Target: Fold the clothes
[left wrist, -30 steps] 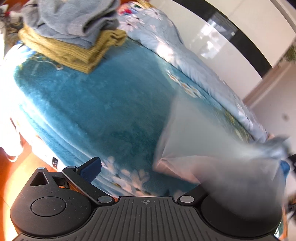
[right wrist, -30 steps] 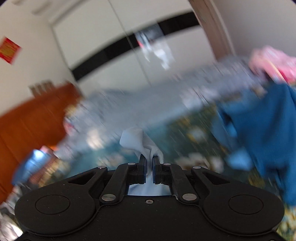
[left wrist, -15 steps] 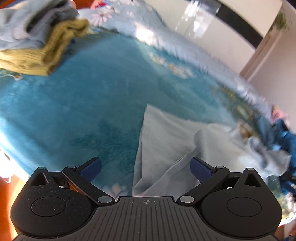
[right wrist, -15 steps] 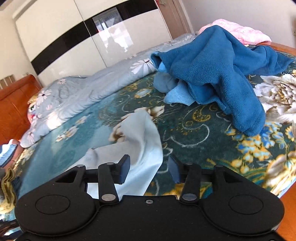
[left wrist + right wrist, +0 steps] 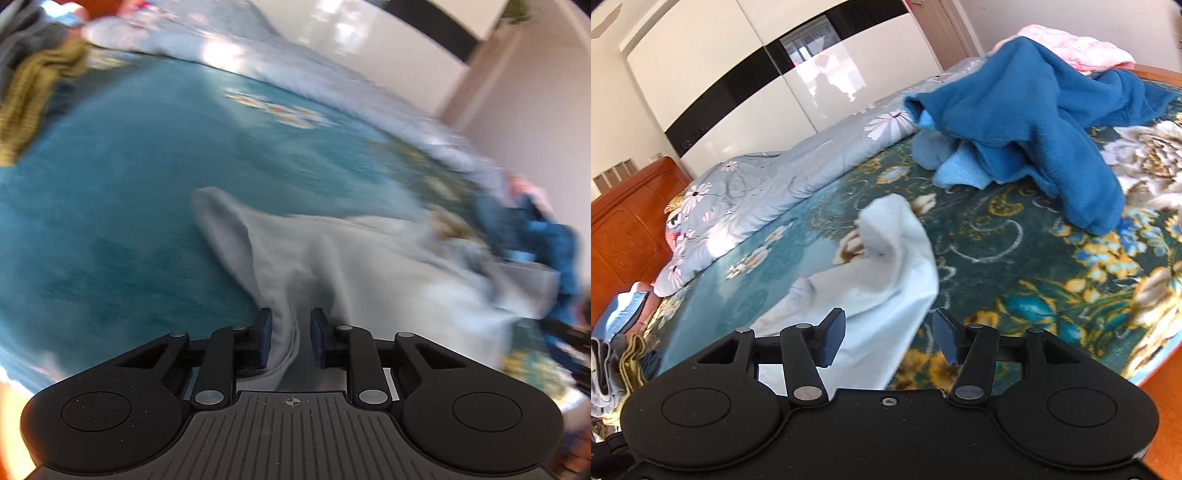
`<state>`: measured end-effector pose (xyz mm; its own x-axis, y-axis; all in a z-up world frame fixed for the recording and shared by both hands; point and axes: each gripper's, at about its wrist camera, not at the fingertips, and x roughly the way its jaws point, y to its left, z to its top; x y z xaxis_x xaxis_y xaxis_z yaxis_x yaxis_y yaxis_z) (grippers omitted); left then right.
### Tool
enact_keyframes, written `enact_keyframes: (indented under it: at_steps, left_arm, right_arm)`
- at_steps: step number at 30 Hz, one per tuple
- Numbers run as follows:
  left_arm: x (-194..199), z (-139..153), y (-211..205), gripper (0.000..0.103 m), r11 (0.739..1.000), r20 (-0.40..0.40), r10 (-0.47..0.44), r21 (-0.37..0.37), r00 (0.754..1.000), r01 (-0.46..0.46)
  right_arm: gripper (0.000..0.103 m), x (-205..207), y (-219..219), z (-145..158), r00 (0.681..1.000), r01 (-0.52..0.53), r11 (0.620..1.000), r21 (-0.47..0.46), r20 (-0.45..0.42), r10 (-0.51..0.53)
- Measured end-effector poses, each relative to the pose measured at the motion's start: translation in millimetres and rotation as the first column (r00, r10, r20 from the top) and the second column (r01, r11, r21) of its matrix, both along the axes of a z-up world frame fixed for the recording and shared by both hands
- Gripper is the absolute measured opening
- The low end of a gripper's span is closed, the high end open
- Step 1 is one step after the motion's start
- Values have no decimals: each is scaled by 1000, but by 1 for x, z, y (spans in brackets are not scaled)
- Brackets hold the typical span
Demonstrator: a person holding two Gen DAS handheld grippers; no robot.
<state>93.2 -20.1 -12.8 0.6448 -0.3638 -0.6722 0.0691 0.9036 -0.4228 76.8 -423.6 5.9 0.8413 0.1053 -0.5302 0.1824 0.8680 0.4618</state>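
A pale blue-white garment (image 5: pixel 351 266) lies rumpled on the teal floral bed cover (image 5: pixel 110 184). My left gripper (image 5: pixel 291 338) is shut on a fold of its near edge. The same garment (image 5: pixel 886 273) shows in the right wrist view, lying on the bed. My right gripper (image 5: pixel 888 338) is open just above the garment's near edge and holds nothing. The left wrist view is blurred.
A dark blue fleece garment (image 5: pixel 1034 110) lies heaped at the far right, a pink one (image 5: pixel 1078 44) behind it. A stack of folded clothes (image 5: pixel 33 88) with a mustard knit sits far left. A floral quilt (image 5: pixel 775 177) runs along the bed's far side.
My left gripper was open and has shut on the pale garment's edge. My right gripper was shut on the garment a second ago; it let go and stays open.
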Motion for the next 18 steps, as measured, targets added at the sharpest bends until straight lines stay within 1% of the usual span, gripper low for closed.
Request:
enact_keyframes:
  at_steps: [2,4,6,8,9,10,11,12,13,14,15,17,18]
  left_arm:
    - [-7,10,-11,18,993,39,-111,-40,993,112]
    - [-14,22,-23,18,968,91,-223,-94,971,231]
    - [-19,31,-39,18,928,138,-332,-129,933,349]
    - [-23,39,-55,18,877,173,-431,-152,885,457]
    - [-25,43,-63,19,855,191,-468,-151,863,497]
    - [-27,47,-69,22,844,205,-488,-136,848,519]
    - [-27,51,-72,34,841,218,-498,-118,840,529]
    - [-25,55,-73,53,844,232,-495,-101,837,527]
    - [-22,58,-72,61,853,244,-482,-88,841,514]
    - [-17,61,-68,73,867,251,-460,-78,852,492]
    - [-10,63,-63,79,883,256,-434,-70,864,464]
    - [11,63,-53,84,920,234,-367,-48,900,388]
    - [25,62,-48,84,937,214,-332,-35,919,347]
  right_arm:
    - [54,2,3,2,1000,-7,1000,1,7,7]
    - [54,5,5,3,1000,-8,1000,2,11,8]
    - [54,7,5,4,1000,-6,1000,4,15,6]
    - [54,8,4,5,1000,2,1000,6,19,-2]
    - [54,8,3,6,1000,6,1000,6,21,-6]
    - [54,8,2,7,1000,10,1000,5,25,-10]
    - [54,8,0,9,999,15,1000,3,28,-15]
    - [54,8,-2,10,999,18,1000,1,32,-18]
    - [54,10,-4,12,999,20,1000,-4,36,-20]
    - [54,12,-6,14,999,21,1000,-11,39,-21]
    - [54,15,-8,16,999,22,1000,-18,43,-21]
    - [54,24,-13,21,998,23,999,-29,55,-21]
    - [54,31,-16,24,998,20,999,-34,62,-18]
